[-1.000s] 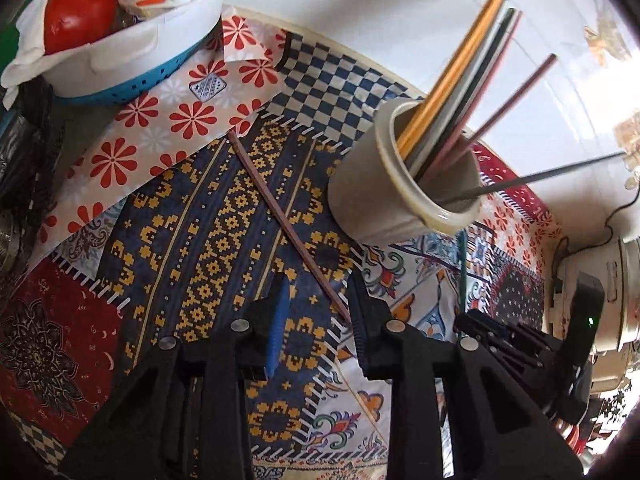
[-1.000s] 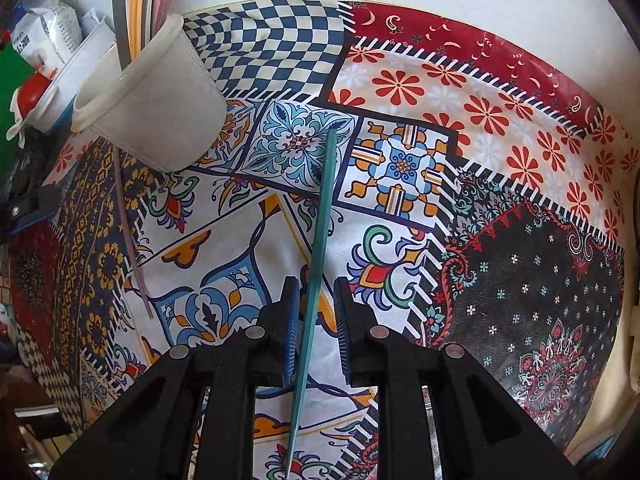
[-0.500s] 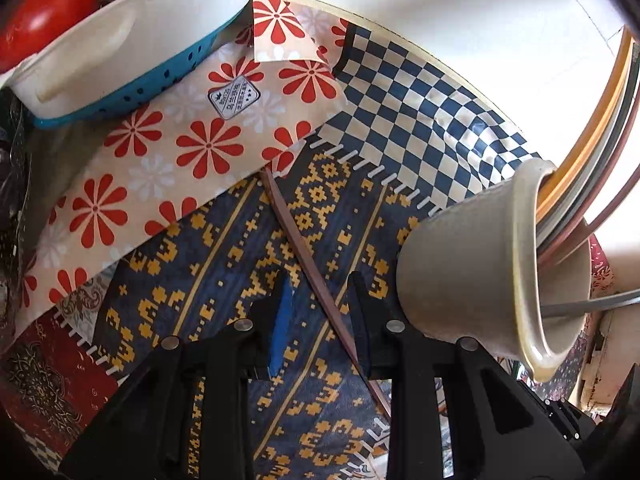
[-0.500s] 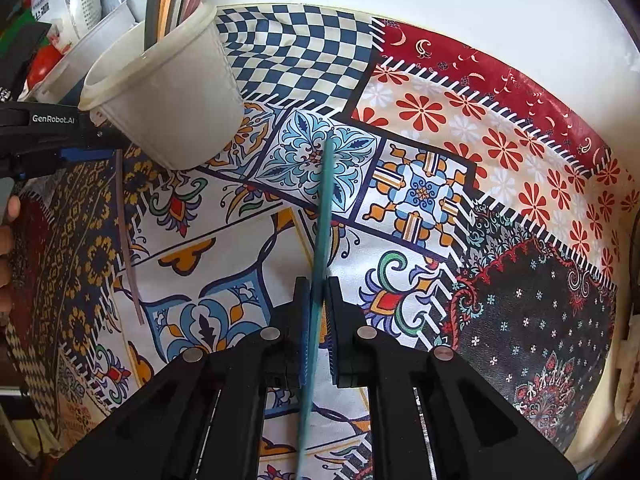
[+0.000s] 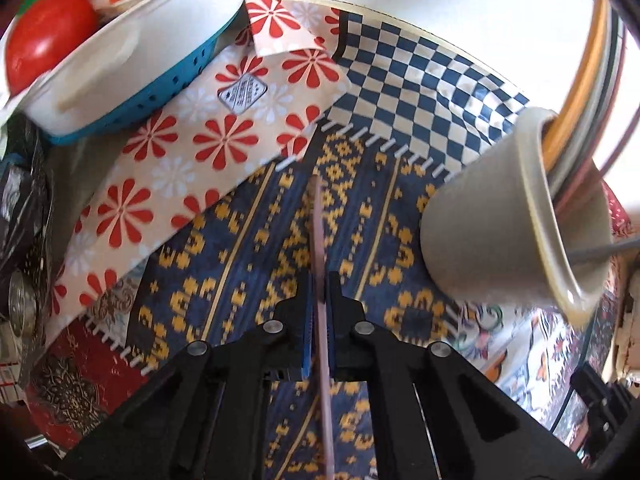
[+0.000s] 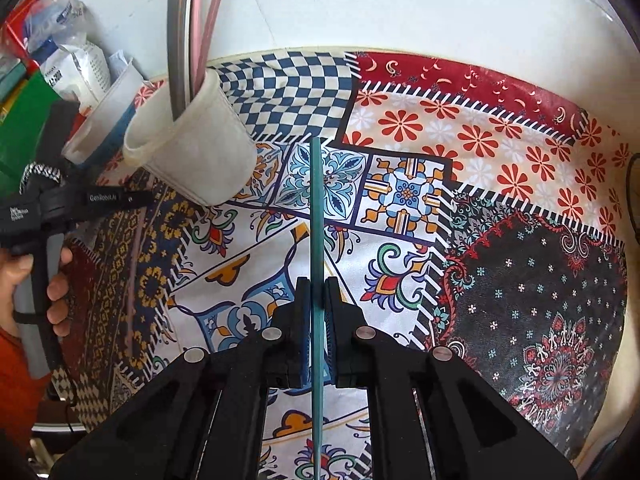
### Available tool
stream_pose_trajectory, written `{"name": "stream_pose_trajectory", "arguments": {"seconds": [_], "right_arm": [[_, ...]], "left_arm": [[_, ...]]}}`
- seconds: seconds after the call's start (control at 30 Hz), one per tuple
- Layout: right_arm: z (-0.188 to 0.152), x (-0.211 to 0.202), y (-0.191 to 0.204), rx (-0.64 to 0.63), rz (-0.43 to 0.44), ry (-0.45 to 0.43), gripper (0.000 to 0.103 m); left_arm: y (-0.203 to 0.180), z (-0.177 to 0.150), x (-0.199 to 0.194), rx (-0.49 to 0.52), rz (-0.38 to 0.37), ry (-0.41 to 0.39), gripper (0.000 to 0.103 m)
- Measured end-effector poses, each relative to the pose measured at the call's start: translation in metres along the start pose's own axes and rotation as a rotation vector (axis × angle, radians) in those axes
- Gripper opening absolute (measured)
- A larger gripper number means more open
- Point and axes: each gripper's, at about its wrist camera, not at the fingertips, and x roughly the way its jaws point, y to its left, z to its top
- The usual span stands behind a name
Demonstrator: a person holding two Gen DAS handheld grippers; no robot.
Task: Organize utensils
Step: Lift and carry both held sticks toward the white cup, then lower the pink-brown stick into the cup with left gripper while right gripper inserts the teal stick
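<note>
A pink-brown chopstick (image 5: 317, 216) lies lengthwise on the blue-and-yellow patch of the tablecloth. My left gripper (image 5: 319, 280) points steeply down, its jaws closing on the stick, with both pads pressed against it. My right gripper (image 6: 318, 284) is shut on a teal chopstick (image 6: 315, 200), which sticks out forward above the cloth. A cream cup (image 5: 480, 232) with several chopsticks (image 5: 576, 80) in it stands to the right of the left gripper. In the right wrist view the cup (image 6: 200, 148) is at the upper left. Beside it are the left gripper's fingers (image 6: 132, 199) and the hand (image 6: 52, 280) that holds it.
A patchwork tablecloth (image 6: 500, 152) covers the round table against a white wall. A white bowl in a blue colander (image 5: 120, 60) with a tomato (image 5: 44, 48) stands at the far left. Bags and packets (image 6: 72, 64) crowd the corner behind the cup. Metal items (image 5: 20, 308) sit at the left edge.
My left gripper came down over the pink-brown chopstick and its jaws closed on it. My right gripper closed on the teal chopstick and raised it off the cloth.
</note>
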Motion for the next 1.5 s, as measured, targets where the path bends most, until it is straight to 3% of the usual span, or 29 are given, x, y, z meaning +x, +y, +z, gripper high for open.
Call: {"name": "stream_pose_trajectory", "arguments": {"seconds": [0.17,0.33,0.57,0.9,1.2,1.5], "right_arm": [[0.008,-0.032,0.004,0.009,0.025,-0.079,0.006],[0.015,-0.061,0.01,0.016,0.057,-0.172,0.006],[0.032,-0.094,0.032,-0.015,0.084,-0.299,0.006],[0.068,-0.109,0.059,-0.055,0.117,-0.458,0.006],[0.102,-0.087,0.08,-0.042,0.066,-0.572,0.006],[0.114,-0.066,0.095,-0.014,0.004,-0.749,0.006]], "left_arm": [[0.007,-0.036,-0.039,0.006,-0.065,-0.058,0.004],[0.011,-0.06,-0.101,0.021,-0.117,-0.178,0.004],[-0.007,-0.045,-0.158,0.052,-0.169,-0.33,0.004],[-0.024,-0.024,-0.232,0.136,-0.205,-0.517,0.004],[-0.041,0.01,-0.257,0.185,-0.25,-0.596,0.004],[-0.044,0.044,-0.229,0.199,-0.263,-0.553,0.004]]}}
